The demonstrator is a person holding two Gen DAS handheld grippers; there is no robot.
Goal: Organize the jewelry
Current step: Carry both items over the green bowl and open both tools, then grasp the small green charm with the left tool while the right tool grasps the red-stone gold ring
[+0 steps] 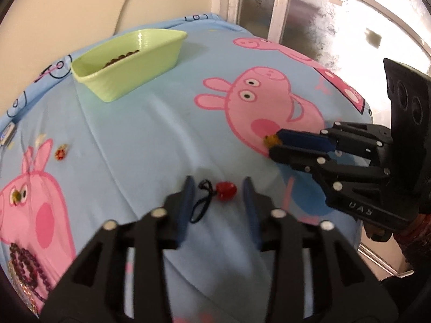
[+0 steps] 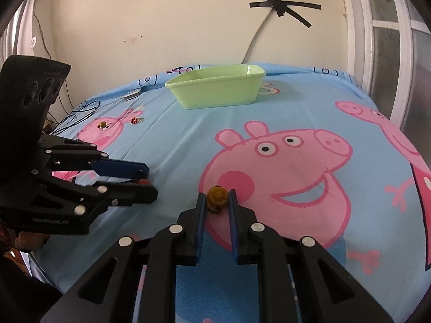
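In the left wrist view my left gripper [image 1: 218, 181] stands open over the blue cartoon cloth [image 1: 140, 140]. A red bead pendant [image 1: 226, 189] on a black cord [image 1: 202, 202] lies between its fingers, untouched by the pads. My right gripper [image 2: 216, 194] is shut on an amber rose-shaped bead [image 2: 217, 196] that rests on the cloth; the same gripper [image 1: 275, 143] shows at the right of the left wrist view with the amber bead [image 1: 270, 140] at its tips. The left gripper [image 2: 151, 181] appears at the left of the right wrist view.
A light green tray [image 1: 129, 62] with dark beads [image 1: 121, 59] stands at the far side by the wall. A red earring [image 1: 61, 153], a small amber piece [image 1: 17, 195] and a dark bead necklace [image 1: 24, 266] lie at the left. The cloth drops off at the right, by the window.
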